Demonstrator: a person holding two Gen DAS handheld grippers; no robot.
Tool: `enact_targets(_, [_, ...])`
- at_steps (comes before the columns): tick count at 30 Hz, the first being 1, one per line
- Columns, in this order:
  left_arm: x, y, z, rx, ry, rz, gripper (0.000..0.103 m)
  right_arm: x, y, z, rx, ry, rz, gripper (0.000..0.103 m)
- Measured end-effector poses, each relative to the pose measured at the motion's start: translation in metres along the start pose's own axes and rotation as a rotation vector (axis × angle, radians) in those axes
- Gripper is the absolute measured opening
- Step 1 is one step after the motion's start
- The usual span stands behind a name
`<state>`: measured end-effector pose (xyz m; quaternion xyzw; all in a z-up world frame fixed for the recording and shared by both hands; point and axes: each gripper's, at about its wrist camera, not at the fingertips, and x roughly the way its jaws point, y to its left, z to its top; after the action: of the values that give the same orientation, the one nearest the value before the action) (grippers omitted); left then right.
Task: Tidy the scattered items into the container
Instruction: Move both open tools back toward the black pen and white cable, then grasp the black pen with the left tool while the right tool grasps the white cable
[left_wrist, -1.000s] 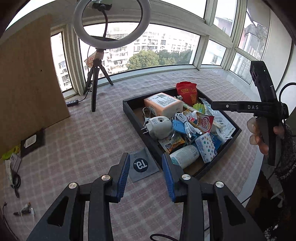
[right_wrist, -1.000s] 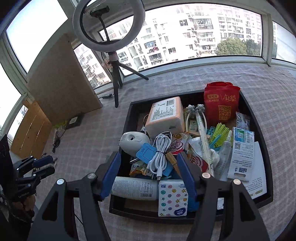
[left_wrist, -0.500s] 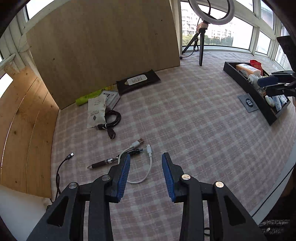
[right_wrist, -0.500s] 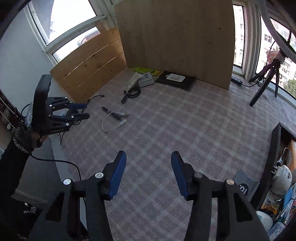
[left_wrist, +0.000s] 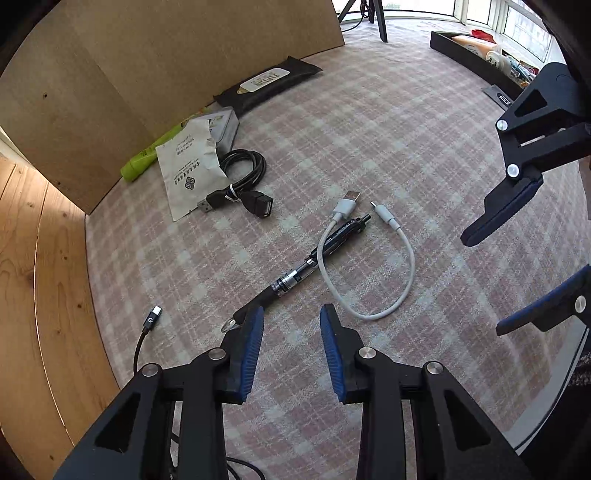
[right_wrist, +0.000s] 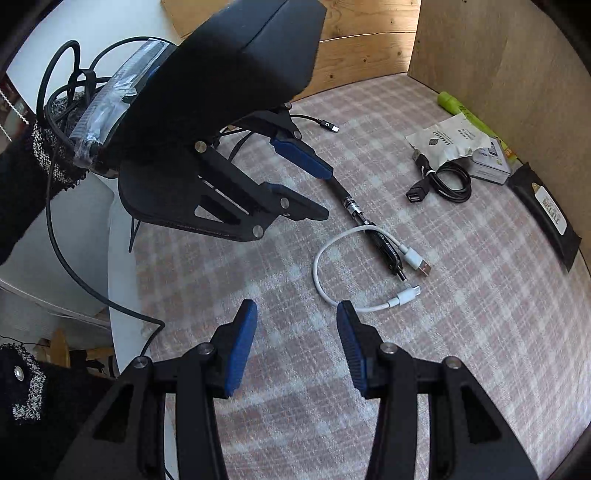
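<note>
Black pen (left_wrist: 314, 264) under white cable (left_wrist: 402, 258)

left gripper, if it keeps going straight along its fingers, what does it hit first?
Probably the checked tablecloth, bare between the closing left gripper fingers. The black pen tip sits by the left finger; depth unclear.

**Materials and finishes on the table**

We see a woven checked tablecloth (left_wrist: 369, 122), matt and slightly rough. The pen (left_wrist: 306, 266) is glossy black plastic with a shiny metal ring. The short white cable (left_wrist: 408, 266) looks like smooth rubbery plastic. A creased paper sachet (left_wrist: 188, 173) lies matt. Behind stand a dull brown board (left_wrist: 166, 48) and varnished knotty wood panelling (left_wrist: 40, 266).
</note>
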<state>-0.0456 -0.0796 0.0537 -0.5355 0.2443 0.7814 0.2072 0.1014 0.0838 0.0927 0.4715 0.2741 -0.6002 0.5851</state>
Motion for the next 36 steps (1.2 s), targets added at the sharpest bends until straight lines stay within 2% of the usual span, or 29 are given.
enact_targets(4, [0.015,0.013,0.004,-0.011,0.002,-0.064,0.025,0.026,-0.001,0.015,0.038,0.01,-0.002,0.044])
enact_targets(8, [0.024,0.017,0.004,0.012,0.004,-0.095,0.025,0.051,-0.005,0.023,0.078,0.022,-0.03,0.044])
enact_targets(12, [0.026,0.028,0.007,-0.008,-0.011,-0.151,0.024,0.068,-0.008,0.028,0.108,0.013,-0.052,0.044])
enact_targets(15, [0.027,0.029,0.008,-0.004,-0.022,-0.163,0.024,0.074,-0.005,0.024,0.118,-0.019,-0.06,0.043])
enact_targets(18, [0.028,0.028,0.009,-0.004,-0.029,-0.168,0.026,0.075,0.0,0.018,0.084,-0.019,-0.1,0.029])
enact_targets(20, [0.027,0.023,0.008,0.016,-0.026,-0.165,0.032,0.074,-0.001,0.013,0.067,0.008,-0.112,0.01])
enact_targets(21, [0.026,0.02,0.008,0.03,-0.02,-0.165,0.037,0.073,-0.004,0.01,0.072,0.028,-0.106,0.005])
enact_targets(23, [0.026,0.011,0.009,0.066,-0.001,-0.164,0.048,0.07,-0.015,0.006,0.118,0.056,-0.076,0.005])
enact_targets(27, [0.031,-0.006,0.014,0.149,0.035,-0.084,0.048,0.06,-0.037,-0.004,0.227,0.059,-0.064,0.004])
enact_targets(28, [0.032,-0.007,0.016,0.148,0.045,-0.062,0.042,0.056,-0.041,-0.007,0.25,0.047,-0.055,0.004])
enact_targets(29, [0.032,-0.007,0.018,0.137,0.052,-0.039,0.03,0.052,-0.044,-0.01,0.269,0.035,-0.05,0.004])
enact_targets(30, [0.032,-0.005,0.02,0.12,0.057,-0.022,0.024,0.048,-0.047,-0.013,0.287,0.023,-0.044,0.004])
enact_targets(33, [0.027,0.0,0.02,0.067,0.071,-0.046,0.012,0.034,-0.054,-0.022,0.333,-0.017,-0.021,0.004])
enact_targets(34, [0.024,-0.001,0.019,0.065,0.077,-0.057,0.003,0.03,-0.056,-0.024,0.34,-0.026,-0.023,0.004])
enact_targets(36, [0.019,-0.004,0.018,0.078,0.084,-0.054,0.0,0.024,-0.057,-0.029,0.357,-0.035,-0.02,0.004])
